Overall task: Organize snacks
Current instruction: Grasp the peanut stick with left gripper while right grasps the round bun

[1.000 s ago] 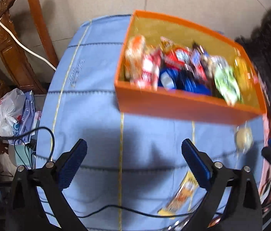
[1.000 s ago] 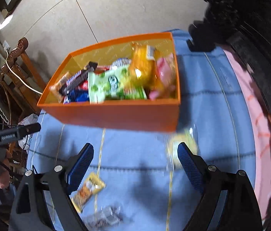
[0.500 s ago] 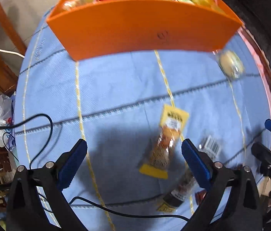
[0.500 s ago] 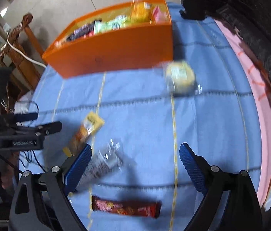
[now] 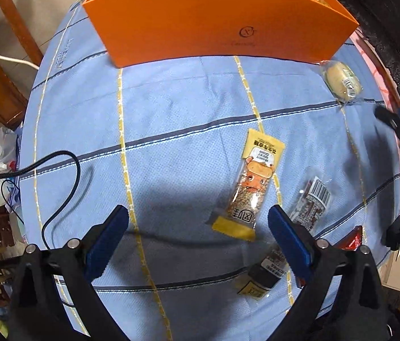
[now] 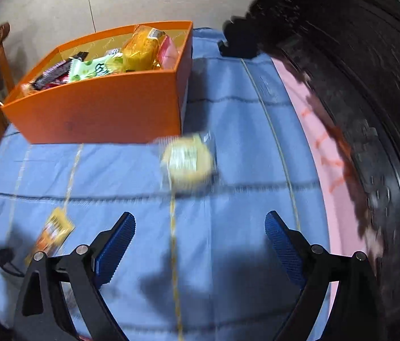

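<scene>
**Loose packets, both grippers empty**

Here the left gripper (image 5: 198, 227) hangs over the blue cloth (image 5: 171, 108) with its jaws wide apart and nothing between them. The yellow peanut bar (image 5: 252, 182) lies flat just ahead of its right finger, with a clear-wrapped dark bar (image 5: 312, 203) beside it. Likely light and stiff along its length in a slick film wrapper, the peanut bar is best pinched across its narrow middle, not by the crimped ends.

The right gripper (image 6: 200, 238), jaws also spread and empty, points at the round cake (image 6: 188, 160) in clear wrap just beside the orange box (image 6: 100, 108). It is probably soft, so a gentle squeeze suits it.

Compared with half a second ago, the left gripper is closer to the peanut bar, and the right has swung toward the cake.
</scene>
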The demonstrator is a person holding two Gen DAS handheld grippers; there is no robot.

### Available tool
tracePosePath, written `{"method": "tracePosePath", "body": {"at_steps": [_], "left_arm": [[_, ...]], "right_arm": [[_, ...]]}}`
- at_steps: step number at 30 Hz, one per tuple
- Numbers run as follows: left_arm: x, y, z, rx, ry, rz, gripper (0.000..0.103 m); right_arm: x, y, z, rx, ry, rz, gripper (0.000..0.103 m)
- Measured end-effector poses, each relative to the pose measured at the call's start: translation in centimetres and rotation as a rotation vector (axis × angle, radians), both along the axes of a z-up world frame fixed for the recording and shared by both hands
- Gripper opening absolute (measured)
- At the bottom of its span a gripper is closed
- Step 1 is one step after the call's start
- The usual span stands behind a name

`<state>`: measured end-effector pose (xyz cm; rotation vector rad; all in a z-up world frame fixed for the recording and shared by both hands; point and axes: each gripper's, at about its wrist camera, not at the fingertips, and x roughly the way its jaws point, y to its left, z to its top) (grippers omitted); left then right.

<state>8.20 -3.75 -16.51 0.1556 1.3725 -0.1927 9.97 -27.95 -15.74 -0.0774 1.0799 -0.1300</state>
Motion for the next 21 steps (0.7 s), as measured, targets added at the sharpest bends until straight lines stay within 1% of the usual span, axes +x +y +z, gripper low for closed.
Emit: {"method": "tracePosePath", "body": {"at_steps": [2,8,10,13,14,15,16,18,21], "left_arm": [[0.1,0.3,-0.1,0.001,0.004,0.007,0.096],[0.4,1.8,0.0,0.015,0.008,0.047,0.096],[0.6,2.4,0.2,0.011,0.007,0.065,0.096],[1.2,3.2,0.6,0.014,0.001,0.089,0.096],[1.4,3.4,0.7,0.011,-0.001,0.097,0.096],[1.6,3.5,0.8,0.008,-0.001,0.103,0.096],[1.9,3.7,0.9,0.005,-0.002,0.114,0.096],[2.2,3.9,1.1,-0.003,-0.005,0.124,0.096],[3.1,4.1,1.2,-0.010,-0.013,0.138,0.096]], "right_arm": [[1.6,0.5,-0.7,-0.029,0.006,0.026,0.093],[4.5,1.1,-2.9,-0.043,0.041,0.063,0.093],[5.2,0.8,-3.5,-0.027,0.054,0.060,0.093],[5.9,0.4,-4.5,0.003,0.083,0.056,0.089],[6.1,0.3,-4.8,0.010,0.097,0.062,0.079],[6.5,0.1,-5.3,-0.002,0.122,0.061,0.060],[6.7,0.0,-5.5,0.002,0.129,0.064,0.060],[6.7,-0.1,-5.3,0.016,0.141,0.079,0.056],[5.1,0.1,-3.8,0.062,0.107,0.101,0.056]]}}
